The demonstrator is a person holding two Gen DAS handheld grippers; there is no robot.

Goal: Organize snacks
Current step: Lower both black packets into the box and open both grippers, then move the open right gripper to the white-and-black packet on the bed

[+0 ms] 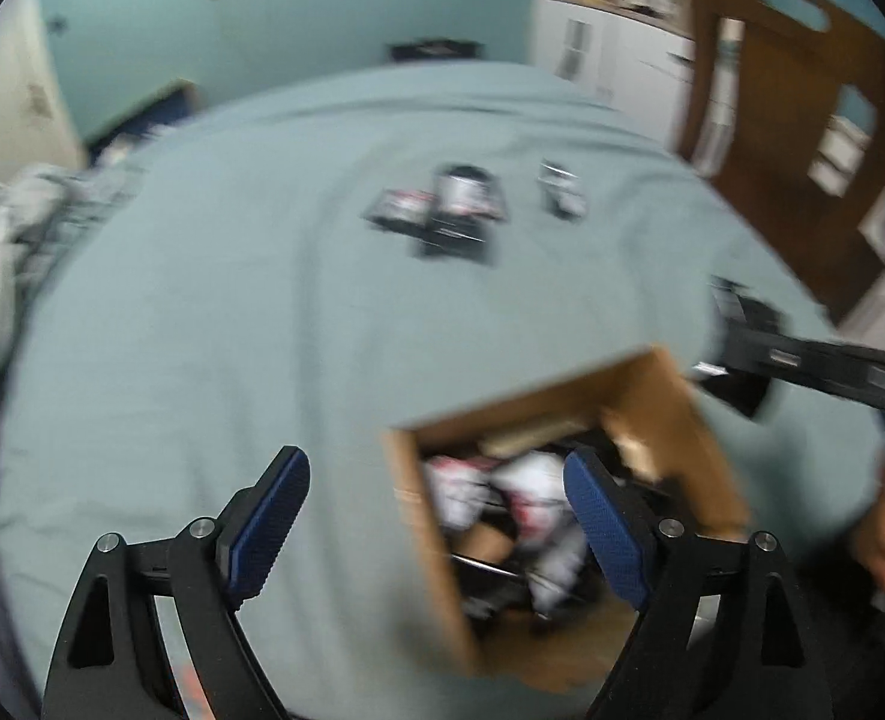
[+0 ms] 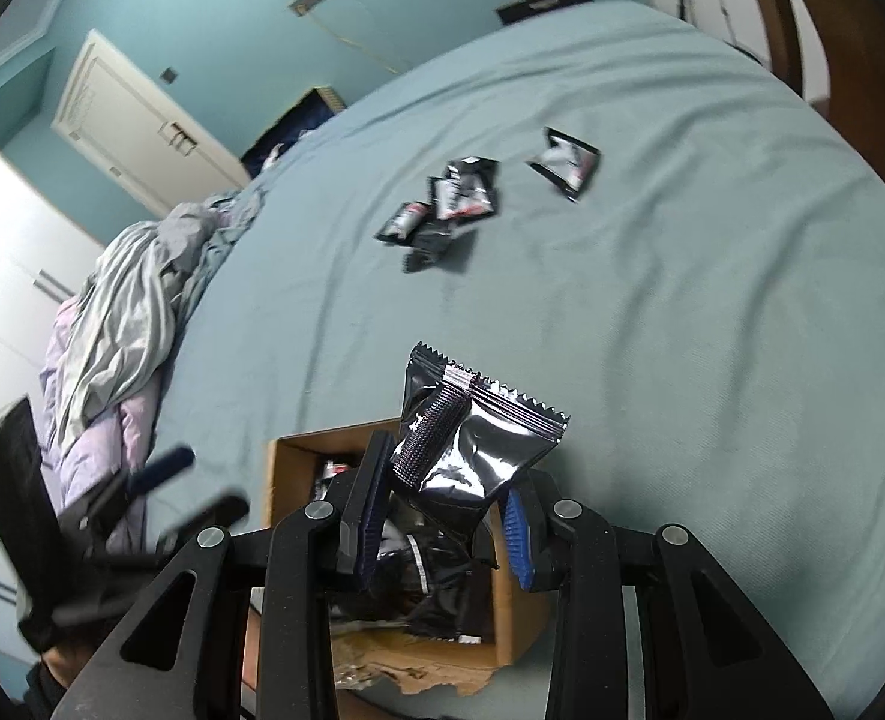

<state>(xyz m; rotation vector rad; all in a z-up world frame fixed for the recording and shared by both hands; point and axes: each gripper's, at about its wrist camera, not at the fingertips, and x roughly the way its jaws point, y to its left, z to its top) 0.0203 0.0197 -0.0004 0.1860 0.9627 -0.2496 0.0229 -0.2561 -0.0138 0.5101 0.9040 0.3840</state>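
Right wrist: loose packets (image 2: pixel 448 204) beyond box (image 2: pixel 274 480).

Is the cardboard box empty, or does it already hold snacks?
Not empty. The open cardboard box on the bed holds several dark snack packets; the exact count is unclear.

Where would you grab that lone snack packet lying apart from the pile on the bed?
Grip the lone packet by a crimped end seal, coming from above. It lies flat on the bedsheet, clear of the pile, so a thin edge seems easiest to pinch.

Bare bedsheet (image 2: pixel 652 312) between box (image 2: pixel 274 468) and packets (image 2: pixel 448 204).
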